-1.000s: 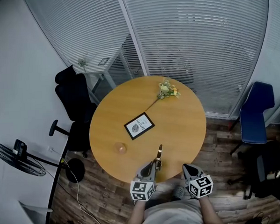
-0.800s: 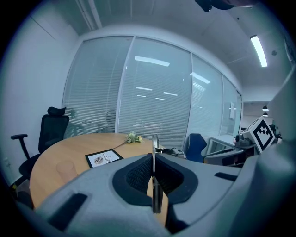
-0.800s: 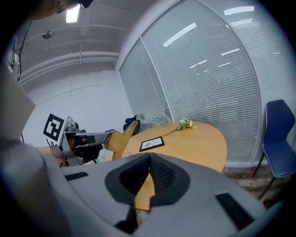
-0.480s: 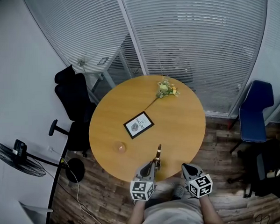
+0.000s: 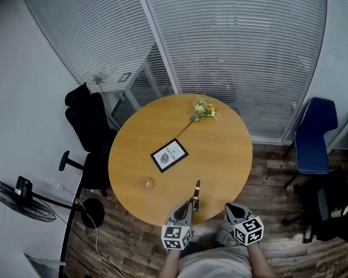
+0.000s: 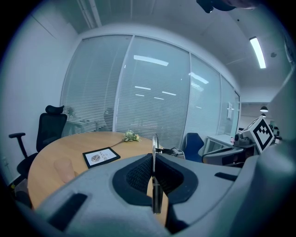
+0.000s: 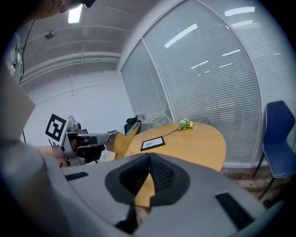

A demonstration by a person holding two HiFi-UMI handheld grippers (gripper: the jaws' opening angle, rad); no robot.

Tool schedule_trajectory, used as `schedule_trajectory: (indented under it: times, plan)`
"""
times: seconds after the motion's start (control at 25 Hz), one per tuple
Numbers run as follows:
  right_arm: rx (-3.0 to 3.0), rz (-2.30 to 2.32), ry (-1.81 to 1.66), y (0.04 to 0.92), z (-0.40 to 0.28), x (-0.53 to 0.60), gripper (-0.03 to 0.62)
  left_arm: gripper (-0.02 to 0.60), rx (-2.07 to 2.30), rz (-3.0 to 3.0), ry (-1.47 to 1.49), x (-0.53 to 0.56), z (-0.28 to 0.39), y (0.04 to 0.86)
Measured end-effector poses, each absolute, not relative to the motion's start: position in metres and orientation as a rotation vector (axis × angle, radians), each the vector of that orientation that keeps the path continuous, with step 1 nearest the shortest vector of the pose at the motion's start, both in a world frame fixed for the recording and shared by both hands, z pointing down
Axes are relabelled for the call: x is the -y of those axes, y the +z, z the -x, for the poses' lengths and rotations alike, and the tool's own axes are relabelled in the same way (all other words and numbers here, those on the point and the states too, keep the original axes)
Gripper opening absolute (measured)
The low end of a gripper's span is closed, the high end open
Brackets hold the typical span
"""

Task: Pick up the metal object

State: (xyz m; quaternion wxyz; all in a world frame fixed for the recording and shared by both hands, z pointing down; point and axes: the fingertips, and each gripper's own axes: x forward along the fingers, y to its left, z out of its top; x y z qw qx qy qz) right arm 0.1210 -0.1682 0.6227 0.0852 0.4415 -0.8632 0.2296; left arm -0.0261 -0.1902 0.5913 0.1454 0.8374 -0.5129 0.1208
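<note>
The metal object (image 5: 196,195) is a thin, brass-coloured flat piece. It sticks out from my left gripper (image 5: 189,209) over the near edge of the round wooden table (image 5: 221,156). The left gripper (image 6: 154,159) is shut on it, and in the left gripper view the metal object (image 6: 154,185) shows edge-on between the pads. In the right gripper view the metal object (image 7: 118,141) shows at the left, held up beside the table. My right gripper (image 5: 233,209) is just to the right of the left one, off the table edge. The right gripper (image 7: 149,159) is shut with nothing between its pads.
On the table lie a black-framed card (image 5: 169,155), a small flower sprig (image 5: 203,110) at the far side and a small clear cup (image 5: 148,183) near the left. A black office chair (image 5: 89,128) stands at the left and a blue chair (image 5: 313,137) at the right. A fan (image 5: 23,198) is at the far left.
The head view has drifted slightly. Both grippers and the metal object keep their places.
</note>
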Motion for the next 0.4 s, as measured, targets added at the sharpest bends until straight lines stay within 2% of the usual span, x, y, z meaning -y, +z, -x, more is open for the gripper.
schedule_trajectory:
  times: [0.4]
  plan:
    - [2.587, -1.351, 0.72, 0.6328, -0.1291, 0.1678, -0.003, 0.011, 1.484, -2.412, 0.358, 0.1788, 0.0176, 0.5993]
